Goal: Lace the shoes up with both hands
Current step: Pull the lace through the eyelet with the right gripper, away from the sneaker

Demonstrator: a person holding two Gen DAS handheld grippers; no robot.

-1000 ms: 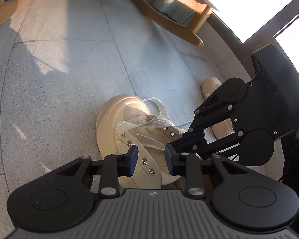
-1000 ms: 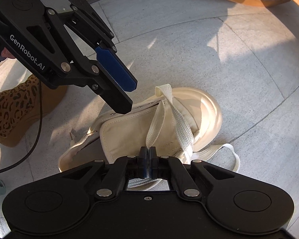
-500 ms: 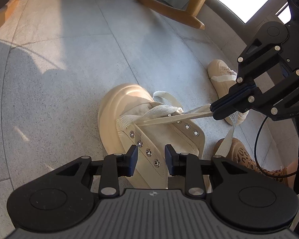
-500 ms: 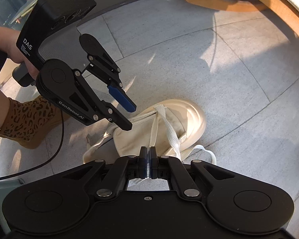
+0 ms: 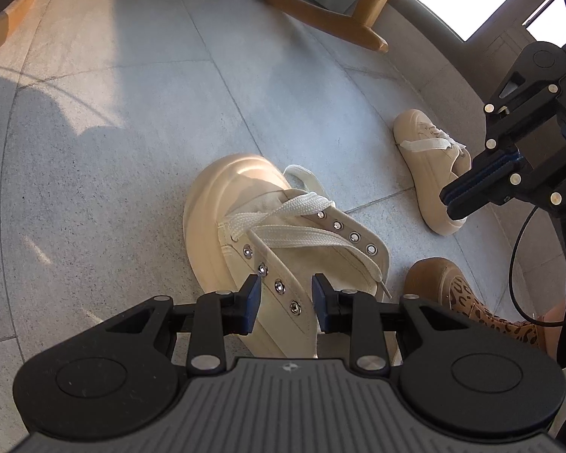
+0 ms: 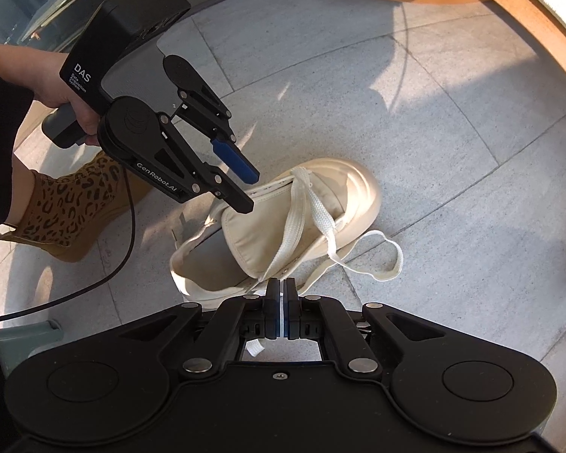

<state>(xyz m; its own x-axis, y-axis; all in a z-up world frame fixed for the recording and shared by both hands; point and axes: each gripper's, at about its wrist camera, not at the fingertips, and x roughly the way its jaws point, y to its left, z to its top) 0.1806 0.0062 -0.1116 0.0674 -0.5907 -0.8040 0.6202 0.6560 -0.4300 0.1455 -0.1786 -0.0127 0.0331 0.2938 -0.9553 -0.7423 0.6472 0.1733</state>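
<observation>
Your right gripper (image 6: pixel 280 304) jaws are opening with the lace (image 6: pixel 290 234) tip slipping out over the shoe (image 5: pixel 283 249) on the floor, left gripper (image 5: pixel 286 298) jaws hanging part-open, empty, risking unthreading.

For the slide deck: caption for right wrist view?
Right tool opening beside the lace of a cream shoe; left tool hovers open.

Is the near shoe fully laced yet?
No. Near shoe: lace crosses only near the toe; upper eyelets sit empty.
</observation>
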